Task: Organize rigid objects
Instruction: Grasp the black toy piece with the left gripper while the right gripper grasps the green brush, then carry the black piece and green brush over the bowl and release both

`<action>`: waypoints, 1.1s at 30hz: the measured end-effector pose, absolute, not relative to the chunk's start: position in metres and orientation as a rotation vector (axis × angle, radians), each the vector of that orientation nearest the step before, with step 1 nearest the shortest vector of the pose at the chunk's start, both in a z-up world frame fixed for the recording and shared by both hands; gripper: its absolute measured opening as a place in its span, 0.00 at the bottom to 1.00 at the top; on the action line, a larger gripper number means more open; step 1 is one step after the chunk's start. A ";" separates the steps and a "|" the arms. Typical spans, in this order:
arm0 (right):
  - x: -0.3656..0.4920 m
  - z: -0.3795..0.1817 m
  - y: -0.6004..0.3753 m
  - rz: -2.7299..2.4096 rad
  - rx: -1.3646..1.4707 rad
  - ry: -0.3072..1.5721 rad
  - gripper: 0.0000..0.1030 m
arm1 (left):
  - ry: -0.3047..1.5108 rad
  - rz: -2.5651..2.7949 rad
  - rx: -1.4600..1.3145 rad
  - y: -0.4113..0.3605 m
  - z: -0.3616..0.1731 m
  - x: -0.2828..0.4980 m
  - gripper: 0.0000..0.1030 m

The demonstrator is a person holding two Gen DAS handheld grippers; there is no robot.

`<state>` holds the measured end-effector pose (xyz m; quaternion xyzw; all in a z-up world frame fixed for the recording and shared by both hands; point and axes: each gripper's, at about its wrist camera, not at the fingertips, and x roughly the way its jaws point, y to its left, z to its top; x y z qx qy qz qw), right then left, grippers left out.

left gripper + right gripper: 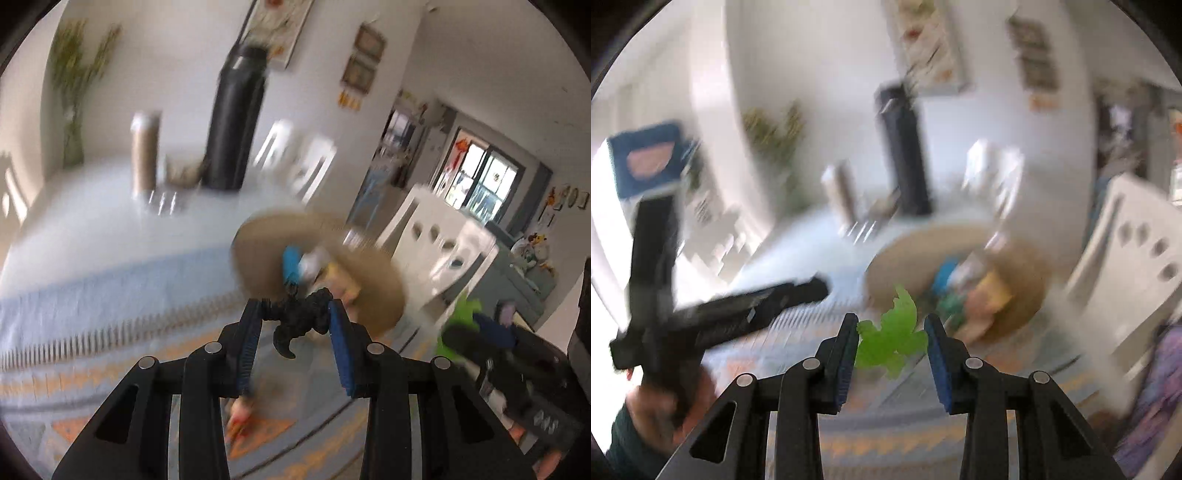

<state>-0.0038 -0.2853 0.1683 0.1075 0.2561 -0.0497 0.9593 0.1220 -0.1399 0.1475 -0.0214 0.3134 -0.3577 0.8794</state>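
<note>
My left gripper (295, 314) is shut on a black toy figure (297, 319) and holds it in the air above the patterned cloth, just short of a round woven basket (384, 291). The basket holds several small toys, one of them blue (291, 262). My right gripper (892, 332) is shut on a green toy figure (892, 339), also in the air near the same basket (1027, 291). The green figure and the right gripper show blurred in the left wrist view (461, 314). The left gripper shows at the left of the right wrist view (738, 310).
A tall black bottle (236, 122), a brown cylinder (146, 151) and a vase with yellow flowers (74, 110) stand at the table's far side. White chairs (439, 240) stand to the right. A striped cloth (110, 295) covers the table. Both views are motion-blurred.
</note>
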 end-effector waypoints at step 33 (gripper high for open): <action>0.060 0.149 -0.348 -0.304 0.277 0.564 0.62 | 0.628 -0.541 0.027 -0.180 0.147 0.154 0.63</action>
